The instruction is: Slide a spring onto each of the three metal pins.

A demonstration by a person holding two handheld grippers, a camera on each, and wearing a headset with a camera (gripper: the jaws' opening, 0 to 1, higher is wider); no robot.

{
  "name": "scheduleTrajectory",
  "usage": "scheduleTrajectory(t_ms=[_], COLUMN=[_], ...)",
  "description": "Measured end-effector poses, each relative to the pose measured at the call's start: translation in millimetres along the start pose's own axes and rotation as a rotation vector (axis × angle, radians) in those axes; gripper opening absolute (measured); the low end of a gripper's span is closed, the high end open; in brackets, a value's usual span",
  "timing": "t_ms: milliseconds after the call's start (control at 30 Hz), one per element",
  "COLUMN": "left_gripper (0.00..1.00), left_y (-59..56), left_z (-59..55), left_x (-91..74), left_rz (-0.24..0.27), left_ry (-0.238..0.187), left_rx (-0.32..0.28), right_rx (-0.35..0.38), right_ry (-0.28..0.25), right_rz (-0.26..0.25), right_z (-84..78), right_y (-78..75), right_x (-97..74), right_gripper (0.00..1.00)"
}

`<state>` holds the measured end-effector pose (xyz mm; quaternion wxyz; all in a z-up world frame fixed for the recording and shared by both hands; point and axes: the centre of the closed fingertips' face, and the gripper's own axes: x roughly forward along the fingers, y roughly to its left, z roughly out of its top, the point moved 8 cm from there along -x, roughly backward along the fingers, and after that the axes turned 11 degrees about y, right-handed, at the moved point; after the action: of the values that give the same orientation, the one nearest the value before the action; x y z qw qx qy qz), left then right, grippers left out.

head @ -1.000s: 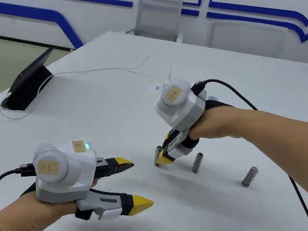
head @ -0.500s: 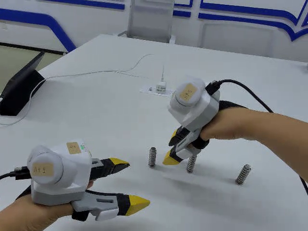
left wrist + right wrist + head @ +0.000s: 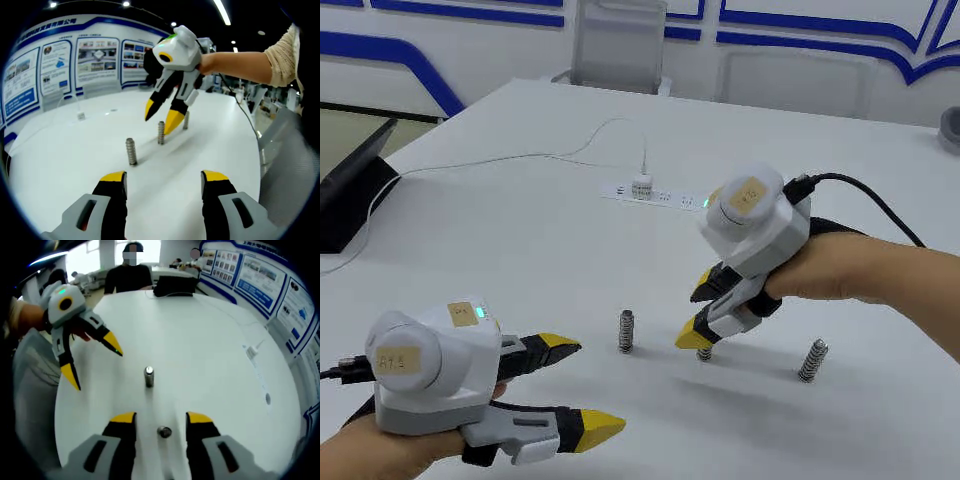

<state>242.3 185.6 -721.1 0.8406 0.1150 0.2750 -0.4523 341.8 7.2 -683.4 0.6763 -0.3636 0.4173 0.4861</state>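
Springs (image 3: 626, 331) stand upright, three in a row, on the white table (image 3: 520, 230); whether pins run up inside them cannot be told. The right gripper (image 3: 700, 315) hangs over the row with its jaws open and empty, tips pointing down. The middle spring (image 3: 164, 431) sits between those tips and appears to touch neither. A second spring (image 3: 149, 376) stands just ahead of the tips, and a third spring (image 3: 811, 360) stands behind the jaws, on the forearm side. The left gripper (image 3: 582, 385) hovers low, its jaws likewise apart and holding nothing, with the row well ahead of its tips. The likely trouble is a tip-over. The right gripper's yellow lower tip is close beside the middle spring, so a sideways drift or an off-centre close could knock it flat or send it rolling into its neighbour.
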Motion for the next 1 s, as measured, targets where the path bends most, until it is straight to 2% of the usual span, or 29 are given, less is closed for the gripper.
scheduleTrajectory(t_ms=[567, 1000], left_gripper=[0.62, 0.63], left_y=[0.3, 1.9], left_z=[2.8, 4.6], left_x=[1.3, 2.4], left_rz=[0.001, 0.002], left_ry=[0.001, 0.002], left_rx=[0.004, 0.004], right_rx=[0.120, 0.203], right_ry=[-0.084, -0.151], right_rz=[-0.075, -0.127], right_z=[-42.5, -74.4], right_y=[-6.1, -4.5], right_x=[-25.9, -41.6], right_gripper=[0.48, 0.54])
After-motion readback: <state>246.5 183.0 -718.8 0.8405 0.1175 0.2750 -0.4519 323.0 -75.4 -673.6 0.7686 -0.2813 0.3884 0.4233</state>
